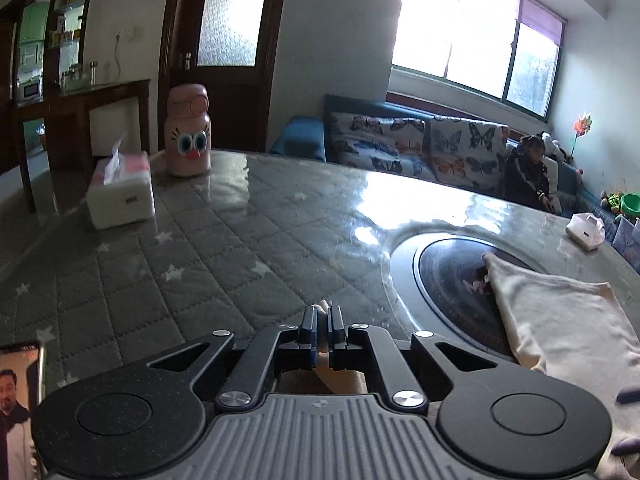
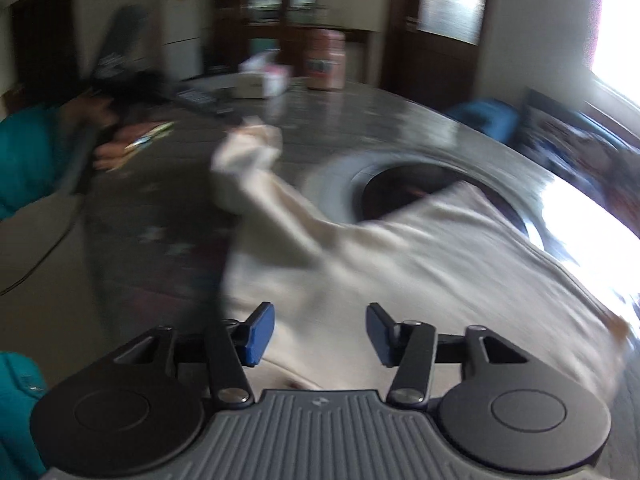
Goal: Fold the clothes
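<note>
Pinching a fold of the cream garment [image 2: 420, 248], your left gripper [image 1: 323, 328] is clamped tight; the right gripper [image 2: 320, 336] hovers half open above the cloth spread on the table [image 1: 224, 240]. Draw the sleeve [image 2: 256, 168] inward evenly.

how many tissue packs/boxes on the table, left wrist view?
2. A white tissue box stands at the far left, beside the pink bottle. A smaller white tissue pack lies at the far right edge. More may be hidden out of frame.
</note>
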The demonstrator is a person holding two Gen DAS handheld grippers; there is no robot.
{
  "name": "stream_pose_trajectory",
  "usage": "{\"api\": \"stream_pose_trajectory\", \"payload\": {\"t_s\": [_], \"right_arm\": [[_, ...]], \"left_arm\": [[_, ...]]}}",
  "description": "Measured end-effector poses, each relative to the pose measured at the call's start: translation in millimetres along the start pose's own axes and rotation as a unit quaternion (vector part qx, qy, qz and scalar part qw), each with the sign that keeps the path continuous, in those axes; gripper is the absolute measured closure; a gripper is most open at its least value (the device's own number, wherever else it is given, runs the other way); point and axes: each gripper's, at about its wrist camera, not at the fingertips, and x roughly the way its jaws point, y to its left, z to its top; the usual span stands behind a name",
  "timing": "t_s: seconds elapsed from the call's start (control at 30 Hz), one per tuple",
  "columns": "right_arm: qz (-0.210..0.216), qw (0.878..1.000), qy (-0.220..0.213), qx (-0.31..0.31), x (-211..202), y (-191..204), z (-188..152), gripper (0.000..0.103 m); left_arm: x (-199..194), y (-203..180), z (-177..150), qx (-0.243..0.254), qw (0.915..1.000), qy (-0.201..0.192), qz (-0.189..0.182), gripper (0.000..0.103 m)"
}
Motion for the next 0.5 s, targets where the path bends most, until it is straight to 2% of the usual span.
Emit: {"api": "stream_pose_trajectory", "payload": {"t_s": [0.03, 0.1, 0.17, 0.23, 0.3, 0.43, 0.5], "right_arm": [[0.007, 1.0, 0.002, -0.01, 5, 7, 2, 0.06], [0.02, 0.999, 0.008, -0.031, 17, 22, 7, 0.072], [0.029, 0.998, 0.014, -0.049, 27, 34, 11, 0.076], [0.024, 0.998, 0.019, -0.059, 36, 41, 11, 0.083], [0.02, 0.997, 0.017, -0.066, 38, 44, 11, 0.095], [0.046, 0.998, 0.016, -0.046, 26, 39, 11, 0.097], [0.054, 0.997, 0.024, -0.048, 24, 37, 9, 0.097]], "left_arm": [[0, 0, 2, 0.001, 1.0, -0.002, 0.002, 0.098], [-1, 0, 7, 0.001, 1.0, -0.009, 0.003, 0.098], [-2, -1, 12, 0.003, 0.9999, -0.016, 0.0, 0.098], [-4, -3, 16, 0.008, 0.9997, -0.023, -0.004, 0.098], [-5, -3, 19, 0.01, 0.9995, -0.029, -0.008, 0.098], [-15, 1, 18, 0.007, 0.9987, -0.047, -0.016, 0.098], [-12, 6, 10, 0.005, 0.9995, -0.032, -0.003, 0.098]]}}
